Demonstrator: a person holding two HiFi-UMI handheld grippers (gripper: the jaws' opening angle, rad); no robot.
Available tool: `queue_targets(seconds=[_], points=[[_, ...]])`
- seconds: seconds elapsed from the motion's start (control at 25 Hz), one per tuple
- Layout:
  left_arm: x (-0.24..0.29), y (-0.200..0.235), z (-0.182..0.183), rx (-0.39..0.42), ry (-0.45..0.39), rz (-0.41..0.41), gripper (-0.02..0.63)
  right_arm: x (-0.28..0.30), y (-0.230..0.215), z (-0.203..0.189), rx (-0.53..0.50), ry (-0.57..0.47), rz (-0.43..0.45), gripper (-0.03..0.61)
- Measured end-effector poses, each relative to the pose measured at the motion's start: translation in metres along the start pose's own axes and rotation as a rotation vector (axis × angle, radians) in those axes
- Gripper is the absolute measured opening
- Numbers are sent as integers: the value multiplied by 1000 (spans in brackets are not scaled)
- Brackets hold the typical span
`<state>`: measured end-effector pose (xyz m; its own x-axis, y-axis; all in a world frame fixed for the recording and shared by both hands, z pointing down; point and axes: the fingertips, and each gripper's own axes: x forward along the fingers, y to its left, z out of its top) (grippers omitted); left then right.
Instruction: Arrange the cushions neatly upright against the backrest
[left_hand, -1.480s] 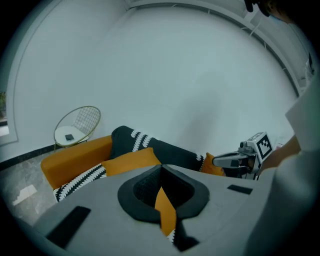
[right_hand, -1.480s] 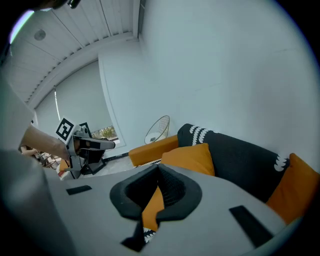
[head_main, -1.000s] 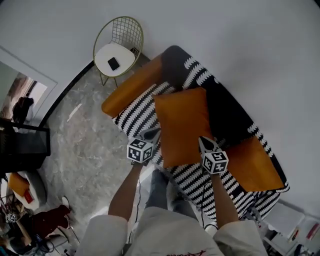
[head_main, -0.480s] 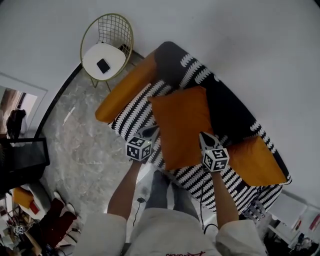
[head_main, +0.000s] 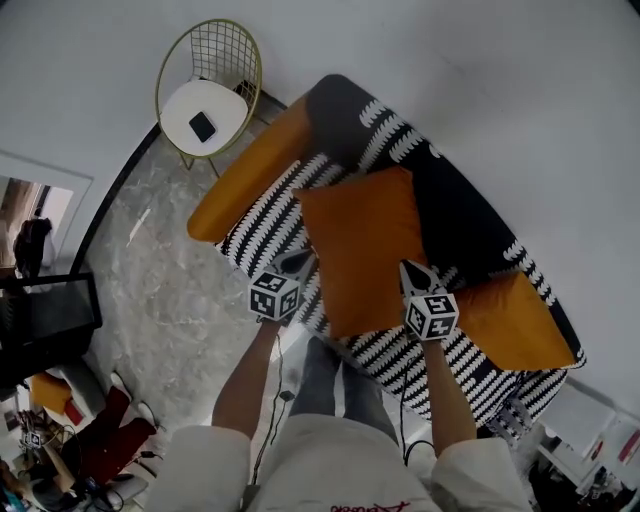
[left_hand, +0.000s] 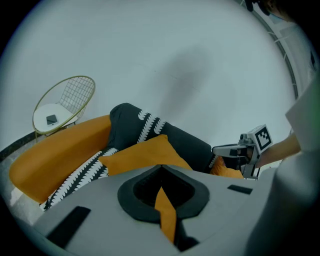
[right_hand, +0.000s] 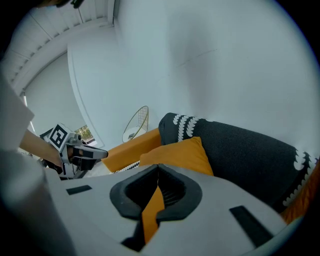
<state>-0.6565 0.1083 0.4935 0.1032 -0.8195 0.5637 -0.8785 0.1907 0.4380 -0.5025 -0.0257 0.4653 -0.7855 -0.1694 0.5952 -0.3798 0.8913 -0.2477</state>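
Gold wire is forming the chair (head_main: 210, 70) standing well out beyond the left tool (head_main: 298, 265), past the sofa's orange armrest (head_main: 245, 175); the left tool is pinching the left edge of the orange cushion (head_main: 365, 250), an orange strip showing between its pressed jaws; the cushion is stretching between both tools above the striped seat (head_main: 270, 215), its far end lying near the dark backrest (head_main: 460, 225) ahead of them; the right tool (head_main: 410, 272) is clamping the cushion's right edge the same way; just outside the right tool, a second orange cushion (head_main: 510, 320) is lying on the seat.
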Motion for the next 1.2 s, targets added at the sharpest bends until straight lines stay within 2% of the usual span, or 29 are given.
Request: queue_targets(seconds=[0.24, 0.6, 0.76, 1.0, 1.08, 1.2], points=[[27, -19, 12, 60, 57, -44, 29, -18, -25, -12, 81, -17, -60, 29], [116, -91, 27, 239, 202, -230, 29, -87, -102, -68, 314, -74, -295, 29], [153, -138, 24, 290, 255, -301, 29, -123, -127, -86, 382, -101, -362, 29], [187, -199, 7, 389, 335, -380, 29, -171, -141, -116, 494, -151, -446, 29], [188, -204, 2, 438, 362, -390, 29, -175, -140, -128, 535, -158, -461, 29], [189, -199, -3, 444, 369, -373, 29, -175, -136, -146, 576, -158, -468, 29]])
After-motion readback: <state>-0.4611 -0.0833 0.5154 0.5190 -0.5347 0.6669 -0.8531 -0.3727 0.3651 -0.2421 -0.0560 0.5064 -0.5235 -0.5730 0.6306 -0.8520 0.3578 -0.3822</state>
